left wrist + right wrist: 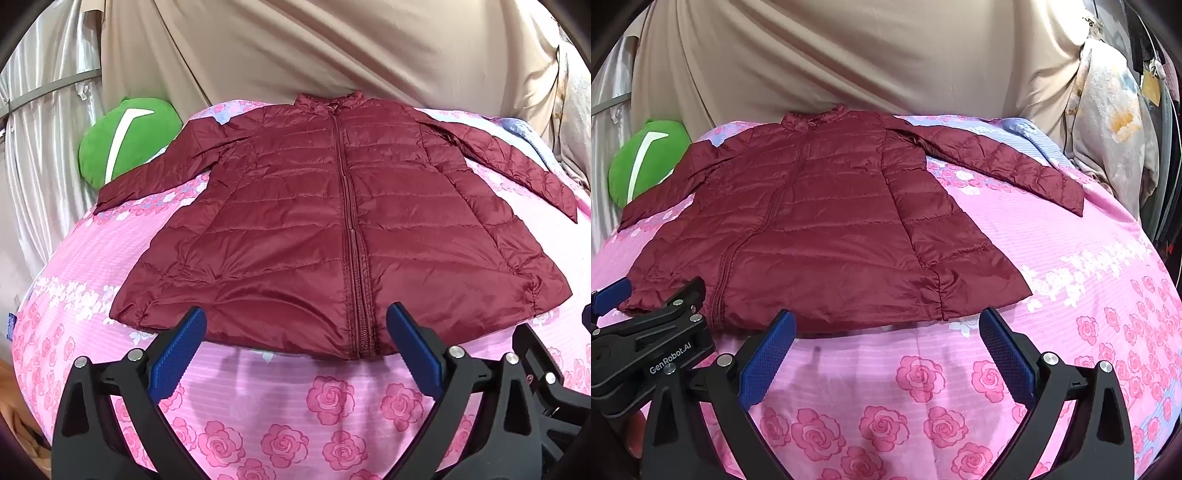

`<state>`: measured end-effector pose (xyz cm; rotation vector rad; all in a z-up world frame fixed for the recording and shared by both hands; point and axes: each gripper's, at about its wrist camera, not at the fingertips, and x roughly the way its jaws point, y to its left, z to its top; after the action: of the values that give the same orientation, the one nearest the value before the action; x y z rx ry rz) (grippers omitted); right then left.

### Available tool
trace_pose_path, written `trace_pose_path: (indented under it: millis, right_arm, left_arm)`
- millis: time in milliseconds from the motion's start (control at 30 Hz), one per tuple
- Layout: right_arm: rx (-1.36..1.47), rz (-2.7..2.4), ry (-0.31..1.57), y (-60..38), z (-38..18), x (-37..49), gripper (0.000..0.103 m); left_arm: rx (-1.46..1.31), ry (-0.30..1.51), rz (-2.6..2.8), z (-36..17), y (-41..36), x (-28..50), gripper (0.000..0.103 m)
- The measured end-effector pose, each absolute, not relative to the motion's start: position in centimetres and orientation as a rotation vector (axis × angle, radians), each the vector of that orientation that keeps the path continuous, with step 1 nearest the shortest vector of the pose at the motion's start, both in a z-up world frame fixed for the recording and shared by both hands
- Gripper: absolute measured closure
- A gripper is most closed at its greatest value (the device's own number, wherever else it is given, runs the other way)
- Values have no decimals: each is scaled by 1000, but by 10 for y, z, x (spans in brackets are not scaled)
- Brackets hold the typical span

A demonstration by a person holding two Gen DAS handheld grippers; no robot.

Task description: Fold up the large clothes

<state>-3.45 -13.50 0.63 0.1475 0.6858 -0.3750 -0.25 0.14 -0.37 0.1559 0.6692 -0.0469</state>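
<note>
Glossy quilted jacket (295, 206), seemingly nylon

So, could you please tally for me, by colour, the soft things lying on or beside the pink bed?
Dark red: 1, the quilted jacket, spread flat and zipped, sleeves out to both sides.
Green: 1, the plush cushion beyond the left sleeve, at the bed's edge.
Pink: 1, the rose-print bedsheet under the jacket.
Total: 3.

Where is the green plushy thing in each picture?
Left wrist view: the green plush toy sits at the left, behind the tip of the jacket's sleeve.
Right wrist view: the green plush toy is at the far left edge, smaller, behind the same sleeve.
Shared landmark: the jacket's collar, top centre.
</note>
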Motion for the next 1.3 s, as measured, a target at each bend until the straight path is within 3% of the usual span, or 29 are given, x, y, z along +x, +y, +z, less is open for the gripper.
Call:
trace_pose_path:
  millis: [1300]
  right_arm:
    - [149,-362,700,-125,-3,-27,5]
  left_arm:
    - [147,704,-24,-11,9,1,8]
